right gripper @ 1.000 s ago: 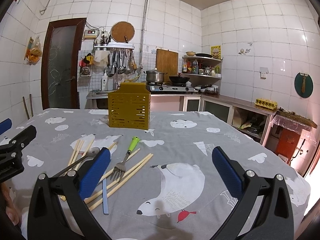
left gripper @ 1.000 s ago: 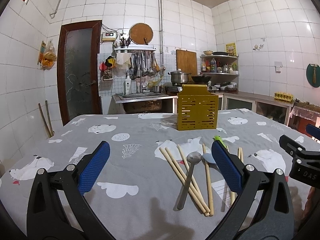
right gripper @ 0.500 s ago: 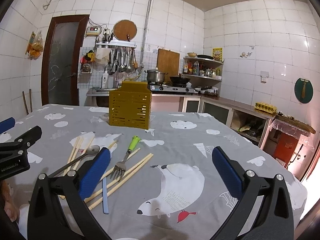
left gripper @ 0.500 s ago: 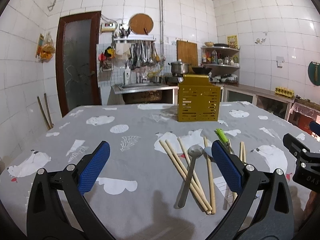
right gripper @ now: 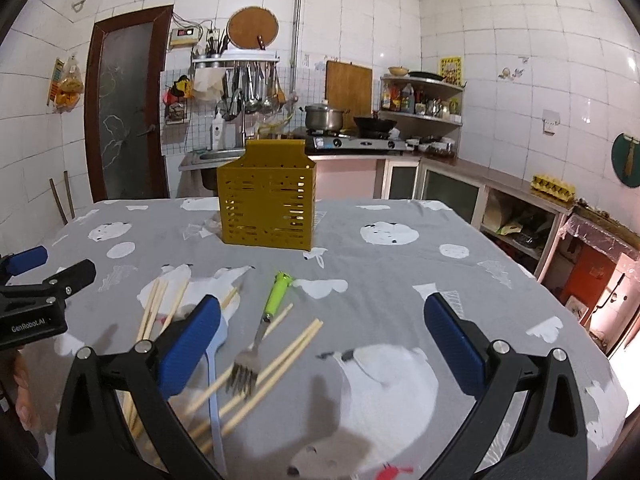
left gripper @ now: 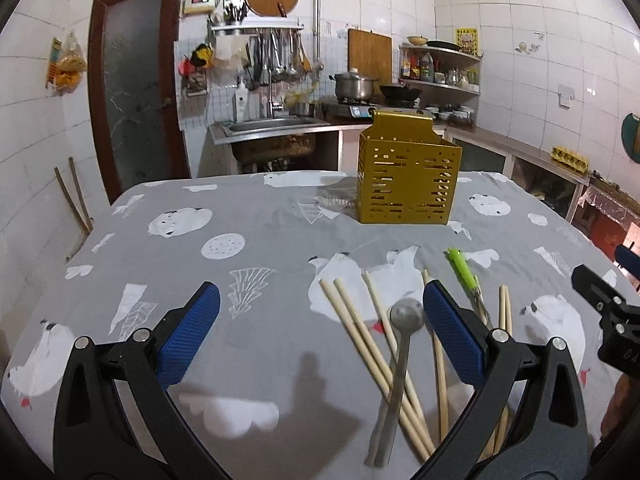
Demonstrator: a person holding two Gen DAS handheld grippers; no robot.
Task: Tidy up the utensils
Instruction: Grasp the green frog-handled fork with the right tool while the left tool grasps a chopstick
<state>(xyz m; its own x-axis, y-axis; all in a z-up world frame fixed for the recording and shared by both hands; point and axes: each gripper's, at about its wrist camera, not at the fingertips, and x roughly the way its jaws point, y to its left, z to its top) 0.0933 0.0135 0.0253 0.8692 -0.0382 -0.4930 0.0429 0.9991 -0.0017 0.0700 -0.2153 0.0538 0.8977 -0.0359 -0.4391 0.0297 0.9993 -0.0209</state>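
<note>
A yellow perforated utensil holder [left gripper: 408, 184] [right gripper: 266, 210] stands upright on the far middle of the table. Loose utensils lie near the front edge: several wooden chopsticks [left gripper: 360, 332] [right gripper: 288, 350], a metal spoon [left gripper: 400, 344], a green-handled fork [left gripper: 464, 270] [right gripper: 264, 320] and a pale blue utensil [right gripper: 212, 380]. My left gripper [left gripper: 320, 336] hovers open just left of the pile, its right finger over the chopsticks. My right gripper [right gripper: 320, 344] hangs open above the fork tines and chopstick ends. Neither holds anything.
The table wears a grey cloth with white animal prints [left gripper: 256, 240]. Behind it are a sink [left gripper: 272, 126], hanging ladles, a stove with a pot [right gripper: 324, 118] and shelves. Low cabinets and an orange item [right gripper: 592, 276] stand off the table's right side.
Both grippers have tilted down and come slightly closer to the table, so the utensil pile sits higher between the fingers. Nothing on the table has moved.
</note>
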